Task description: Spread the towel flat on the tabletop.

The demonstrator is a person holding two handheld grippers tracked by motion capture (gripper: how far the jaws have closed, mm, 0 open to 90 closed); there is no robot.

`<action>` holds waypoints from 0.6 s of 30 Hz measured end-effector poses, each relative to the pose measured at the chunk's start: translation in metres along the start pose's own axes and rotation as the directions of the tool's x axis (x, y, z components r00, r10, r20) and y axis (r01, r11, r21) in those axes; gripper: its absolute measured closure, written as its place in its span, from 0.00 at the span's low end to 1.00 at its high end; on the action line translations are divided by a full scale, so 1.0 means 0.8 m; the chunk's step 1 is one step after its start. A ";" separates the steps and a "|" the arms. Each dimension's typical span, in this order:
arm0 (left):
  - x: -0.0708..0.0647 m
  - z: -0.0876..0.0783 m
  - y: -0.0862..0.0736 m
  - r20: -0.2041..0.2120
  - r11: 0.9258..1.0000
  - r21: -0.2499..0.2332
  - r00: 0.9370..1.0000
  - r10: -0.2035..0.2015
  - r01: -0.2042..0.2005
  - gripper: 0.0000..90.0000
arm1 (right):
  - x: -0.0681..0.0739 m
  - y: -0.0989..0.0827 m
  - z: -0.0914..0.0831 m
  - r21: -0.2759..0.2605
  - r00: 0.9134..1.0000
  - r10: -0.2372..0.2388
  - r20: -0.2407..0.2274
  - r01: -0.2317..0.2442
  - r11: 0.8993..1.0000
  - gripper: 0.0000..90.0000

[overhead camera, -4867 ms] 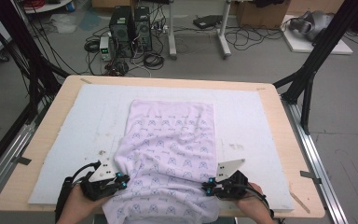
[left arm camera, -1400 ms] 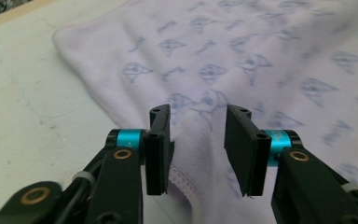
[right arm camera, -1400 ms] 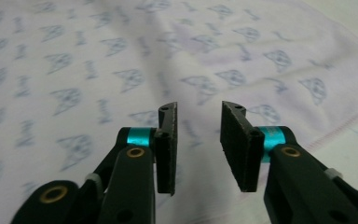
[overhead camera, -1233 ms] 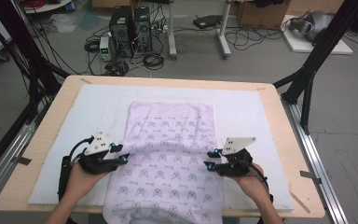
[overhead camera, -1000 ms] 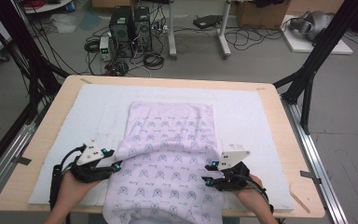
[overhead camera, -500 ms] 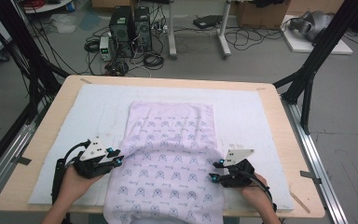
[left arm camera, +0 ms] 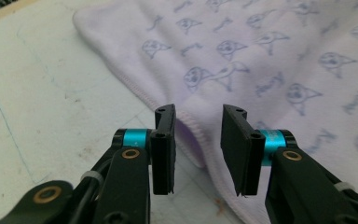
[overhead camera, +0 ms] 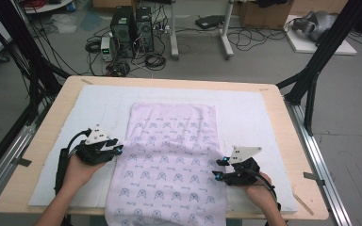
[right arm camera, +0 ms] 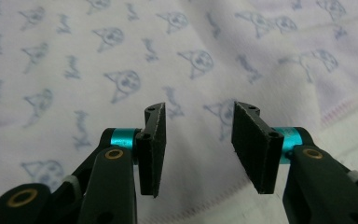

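A light purple towel [overhead camera: 172, 160] with small printed cat faces lies spread flat in the middle of a white mat [overhead camera: 254, 110] on the wooden table [overhead camera: 52, 117]. Its near end hangs over the front edge of the table, so the high view cuts that part off.

The left gripper [overhead camera: 115, 149] sits at the towel's left edge, held in the left hand [overhead camera: 78, 172]. In the left gripper view [left arm camera: 198, 140] the stitched hem of the towel runs into the gap between the two black jaws. The jaws stand apart, and they have just been closing and then opening a little. The pads do not press the cloth – a bit of the hem lifts up in a small fold next to the left jaw. Where the hem goes lower down is hidden behind the jaws.

The right gripper [overhead camera: 219, 169] sits at the towel's right edge, in the right hand [overhead camera: 259, 188]. In the right gripper view [right arm camera: 198, 144] its jaws are apart too, with flat towel showing between them and nothing pinched. The towel's pink stitched edge shows at the lower right – past it is the white mat. That picture is a bit blurry, so I cannot tell if the jaw tips touch the cloth or float just over it.

Both forearms are cut off by the bottom of the high view.
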State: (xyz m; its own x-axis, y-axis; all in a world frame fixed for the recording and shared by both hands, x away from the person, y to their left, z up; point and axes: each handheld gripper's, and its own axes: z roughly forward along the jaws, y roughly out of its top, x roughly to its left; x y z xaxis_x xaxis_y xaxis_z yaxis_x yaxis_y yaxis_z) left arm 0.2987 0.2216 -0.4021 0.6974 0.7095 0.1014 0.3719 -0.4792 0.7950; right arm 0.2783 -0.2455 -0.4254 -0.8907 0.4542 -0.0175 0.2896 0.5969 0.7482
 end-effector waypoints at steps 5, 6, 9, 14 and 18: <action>-0.011 -0.024 0.002 0.023 0.999 -0.034 0.999 0.030 -0.029 0.68 | 0.015 0.015 0.001 -0.025 0.999 -0.034 -0.026 0.034 0.999 0.60; -0.013 -0.027 0.002 0.030 0.999 -0.035 0.999 0.033 -0.032 0.67 | 0.017 0.018 0.002 -0.023 0.999 -0.042 -0.030 0.041 0.999 0.60; -0.019 -0.032 -0.001 0.061 0.998 -0.048 0.998 0.034 -0.032 0.66 | 0.019 0.020 0.005 -0.024 0.998 -0.045 -0.038 0.044 0.999 0.59; -0.034 -0.019 -0.015 0.124 0.999 -0.030 0.991 0.049 -0.045 0.65 | 0.017 0.018 0.009 -0.021 0.999 -0.025 -0.041 0.025 0.999 0.58; -0.041 -0.001 -0.030 0.177 0.999 0.012 0.983 0.043 -0.046 0.62 | 0.016 0.014 0.011 -0.013 0.999 -0.019 -0.051 0.019 1.000 0.59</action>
State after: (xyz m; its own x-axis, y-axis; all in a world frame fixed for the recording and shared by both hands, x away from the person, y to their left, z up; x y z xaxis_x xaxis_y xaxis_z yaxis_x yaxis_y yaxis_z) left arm 0.2664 0.2100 -0.4243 0.8102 0.5855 0.0282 0.3466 -0.5173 0.7824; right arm 0.2732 -0.2271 -0.4233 -0.9128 0.4085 0.0016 0.2682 0.5963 0.7566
